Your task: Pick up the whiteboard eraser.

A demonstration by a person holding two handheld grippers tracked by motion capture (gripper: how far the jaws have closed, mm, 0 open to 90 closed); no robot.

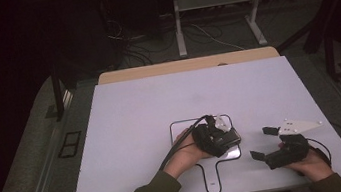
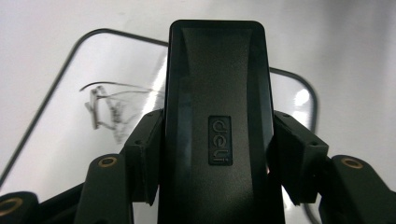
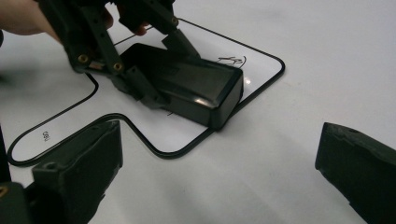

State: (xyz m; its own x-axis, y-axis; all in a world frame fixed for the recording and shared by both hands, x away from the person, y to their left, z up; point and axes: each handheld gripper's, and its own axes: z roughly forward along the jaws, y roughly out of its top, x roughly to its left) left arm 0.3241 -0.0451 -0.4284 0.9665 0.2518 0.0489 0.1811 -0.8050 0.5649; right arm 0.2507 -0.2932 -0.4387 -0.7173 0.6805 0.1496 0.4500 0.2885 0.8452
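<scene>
A black block eraser (image 2: pixel 217 116) with a "deli" logo rests on a small white board (image 2: pixel 51 130) that has a black rim and a handle. My left gripper (image 2: pixel 217 147) is shut on the eraser's two long sides. In the high view this gripper (image 1: pixel 223 141) sits over the small board (image 1: pixel 179 126), near its right edge. In the right gripper view the eraser (image 3: pixel 196 86) lies flat on the board (image 3: pixel 261 70), with the left gripper's fingers (image 3: pixel 140 86) on it. My right gripper (image 1: pixel 261 143) stands open to the right of the board, nothing between its jaws (image 3: pixel 215 172).
Faint pen scribbles (image 2: pixel 105 109) mark the small board left of the eraser. The large white tabletop (image 1: pixel 158 97) stretches away behind the board. Beyond its far edge, cables and metal stand legs (image 1: pixel 180 34) lie on the dark floor.
</scene>
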